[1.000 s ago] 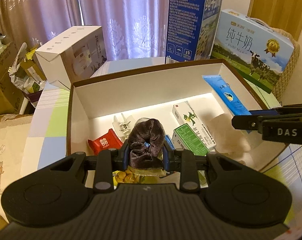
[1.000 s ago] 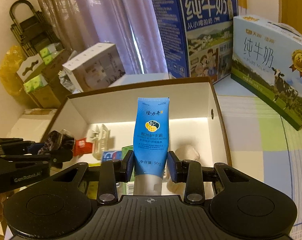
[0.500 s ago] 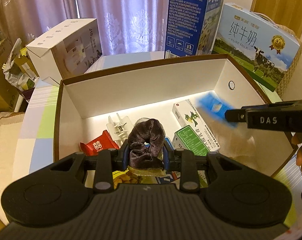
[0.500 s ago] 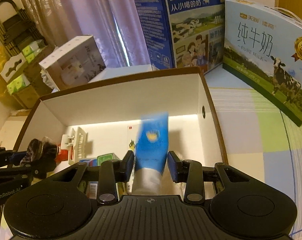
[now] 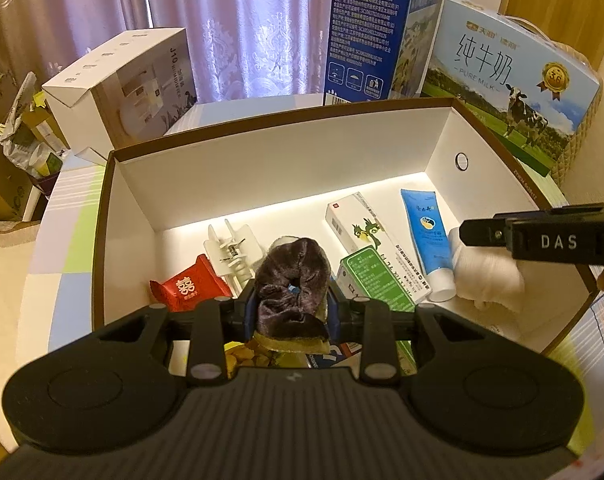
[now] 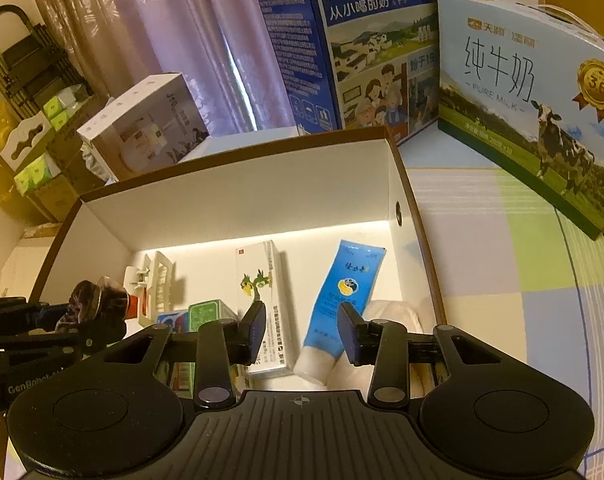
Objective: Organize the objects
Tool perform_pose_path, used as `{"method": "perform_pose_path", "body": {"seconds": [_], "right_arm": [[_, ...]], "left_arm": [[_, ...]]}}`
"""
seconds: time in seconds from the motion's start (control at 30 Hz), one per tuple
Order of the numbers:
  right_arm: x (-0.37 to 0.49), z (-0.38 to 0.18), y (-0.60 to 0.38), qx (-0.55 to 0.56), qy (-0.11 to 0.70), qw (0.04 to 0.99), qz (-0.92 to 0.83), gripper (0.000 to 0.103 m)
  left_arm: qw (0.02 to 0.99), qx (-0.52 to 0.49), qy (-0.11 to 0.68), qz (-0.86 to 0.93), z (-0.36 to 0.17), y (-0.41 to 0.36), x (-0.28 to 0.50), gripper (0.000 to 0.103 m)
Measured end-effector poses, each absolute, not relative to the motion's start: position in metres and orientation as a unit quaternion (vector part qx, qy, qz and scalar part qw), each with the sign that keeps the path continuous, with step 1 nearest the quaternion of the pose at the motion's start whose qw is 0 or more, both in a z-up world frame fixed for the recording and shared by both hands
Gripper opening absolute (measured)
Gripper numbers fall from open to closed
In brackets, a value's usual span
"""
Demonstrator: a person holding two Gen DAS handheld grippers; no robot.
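Left wrist view: the brown-rimmed white cardboard box (image 5: 262, 168) sits on the pastel checked desk (image 5: 66, 232), with a light blue milk carton (image 5: 513, 80) behind it. Inside lie a white and green medicine carton (image 5: 375, 236), a blue hand-cream tube (image 5: 425, 236) flat near the right wall, touching a white cloth (image 5: 489, 276), and a red sweet packet (image 5: 190, 286). The left tongs (image 5: 290, 312) clamp a dark brown velvet scrunchie (image 5: 292, 276) above the box's near side. The right tongs (image 6: 302, 330) are spread wide, gripping nothing, above the tube.
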State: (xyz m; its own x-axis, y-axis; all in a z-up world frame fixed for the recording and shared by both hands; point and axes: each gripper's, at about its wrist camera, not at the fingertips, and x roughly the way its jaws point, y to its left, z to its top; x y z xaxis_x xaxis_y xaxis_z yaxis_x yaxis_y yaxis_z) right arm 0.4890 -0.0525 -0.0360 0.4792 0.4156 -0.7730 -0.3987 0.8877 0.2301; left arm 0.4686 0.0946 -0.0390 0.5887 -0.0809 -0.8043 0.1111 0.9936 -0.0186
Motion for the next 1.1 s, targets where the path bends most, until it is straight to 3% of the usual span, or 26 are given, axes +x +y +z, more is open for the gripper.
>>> {"method": "perform_pose_path", "body": {"seconds": [0.17,0.2,0.27,0.33,0.37,0.7,1.1], "right_arm": [[0.488,-0.034,-0.053,0.011,0.450,0.861,0.236,0.037],[0.488,-0.033,-0.052,0.011,0.449,0.862,0.237,0.037],[0.487,-0.031,-0.052,0.012,0.448,0.862,0.237,0.037],[0.485,-0.029,-0.053,0.011,0.445,0.863,0.237,0.038],[0.484,-0.028,-0.053,0.011,0.445,0.864,0.237,0.038],[0.460,-0.022,-0.053,0.012,0.447,0.857,0.255,0.040],[0.423,-0.009,-0.056,0.010,0.444,0.856,0.265,0.041]], "left_arm": [[0.898,0.010,0.437,-0.057,-0.034,0.092,0.475,0.031],[0.902,0.007,0.428,-0.057,-0.032,0.092,0.477,0.036],[0.909,0.002,0.413,-0.060,-0.026,0.091,0.480,0.050],[0.915,0.001,0.399,-0.056,-0.020,0.091,0.481,0.079],[0.917,0.000,0.395,-0.055,-0.017,0.092,0.481,0.084],[0.911,-0.006,0.411,-0.046,-0.012,0.101,0.466,0.096],[0.909,-0.012,0.417,-0.028,0.004,0.108,0.427,0.098]]}}
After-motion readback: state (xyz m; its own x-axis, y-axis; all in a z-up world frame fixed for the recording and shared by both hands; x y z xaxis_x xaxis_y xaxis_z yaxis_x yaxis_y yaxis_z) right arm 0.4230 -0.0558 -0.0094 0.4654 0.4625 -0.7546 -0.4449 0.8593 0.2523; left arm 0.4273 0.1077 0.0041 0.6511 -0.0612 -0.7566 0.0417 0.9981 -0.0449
